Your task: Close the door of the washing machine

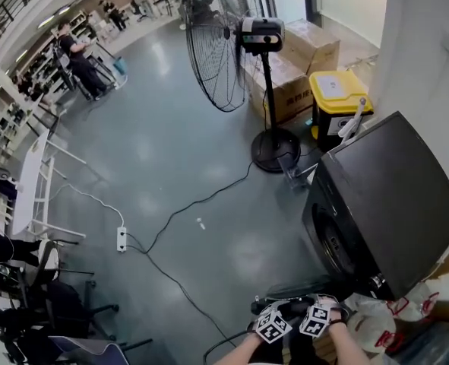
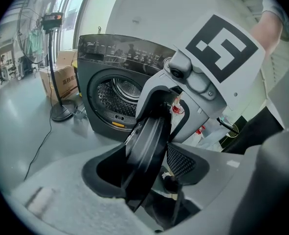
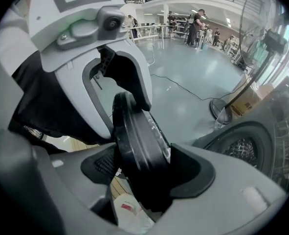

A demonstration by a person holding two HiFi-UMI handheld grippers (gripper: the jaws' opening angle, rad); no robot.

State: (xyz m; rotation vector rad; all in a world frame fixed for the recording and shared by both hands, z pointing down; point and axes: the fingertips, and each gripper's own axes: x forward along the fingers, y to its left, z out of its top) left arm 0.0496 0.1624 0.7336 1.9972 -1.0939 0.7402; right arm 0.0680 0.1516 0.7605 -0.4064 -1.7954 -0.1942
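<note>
Washing machine (image 1: pixel 384 196), drum exposed; door (image 2: pixel 151 131) swung open toward seven o'clock of the drum. Left claw (image 2: pixel 144 169) and right claw (image 3: pixel 149 169): both spread, straddling door rim, not clamping. Likely risk: unclamped rim slips free mid-swing; softly pushed door rebounds unlatched.

Floor (image 1: pixel 156 128) open left and centre; cable (image 1: pixel 209 198) crosses it; fan stand (image 1: pixel 276 149) upper centre; bags (image 1: pixel 372 318) crowd lower right below washing machine (image 1: pixel 391 196).
</note>
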